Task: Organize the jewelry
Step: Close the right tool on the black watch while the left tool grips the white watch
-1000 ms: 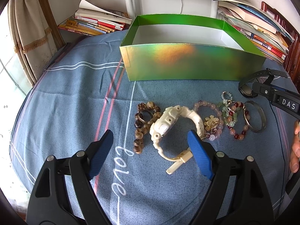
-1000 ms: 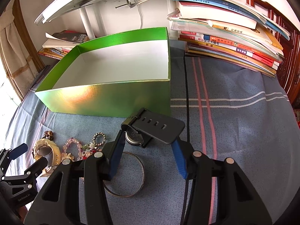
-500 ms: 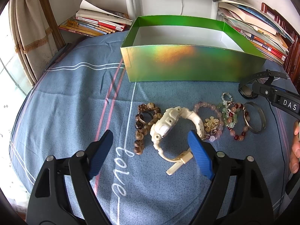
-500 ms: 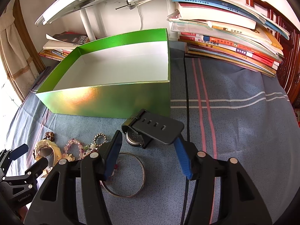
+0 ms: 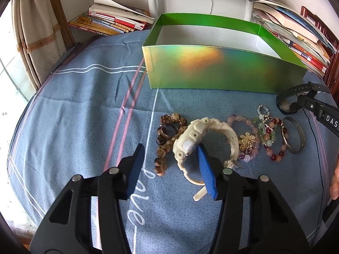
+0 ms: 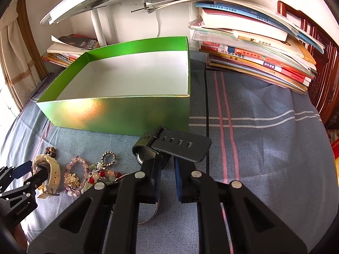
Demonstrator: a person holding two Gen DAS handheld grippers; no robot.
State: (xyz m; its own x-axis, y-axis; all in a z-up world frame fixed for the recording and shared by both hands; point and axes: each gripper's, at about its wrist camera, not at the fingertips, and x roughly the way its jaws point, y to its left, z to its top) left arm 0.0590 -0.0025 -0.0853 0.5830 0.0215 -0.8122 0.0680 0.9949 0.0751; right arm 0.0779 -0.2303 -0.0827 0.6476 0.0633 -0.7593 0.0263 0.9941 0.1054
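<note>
A cream white watch (image 5: 197,139) lies on the blue cloth among bead bracelets (image 5: 267,135), a brown bead bracelet (image 5: 163,141) and a metal bangle (image 5: 293,135). My left gripper (image 5: 169,169) is open; its right finger is inside the watch's loop and its left finger is outside, left of the brown beads. My right gripper (image 6: 166,175) is shut on the strap of a black watch (image 6: 175,146), in front of the empty green box (image 6: 118,114). The white watch also shows in the right wrist view (image 6: 47,169).
Book stacks stand behind the box at left (image 5: 110,21) and at right (image 6: 254,48). A black cable (image 6: 206,97) runs across the cloth. A curtain (image 5: 31,31) hangs at the far left. A white desk-lamp post (image 6: 97,25) stands behind the box.
My left gripper has narrowed and moved forward, with its right finger now inside the white watch's loop. My right gripper has closed from open onto the black watch strap.
</note>
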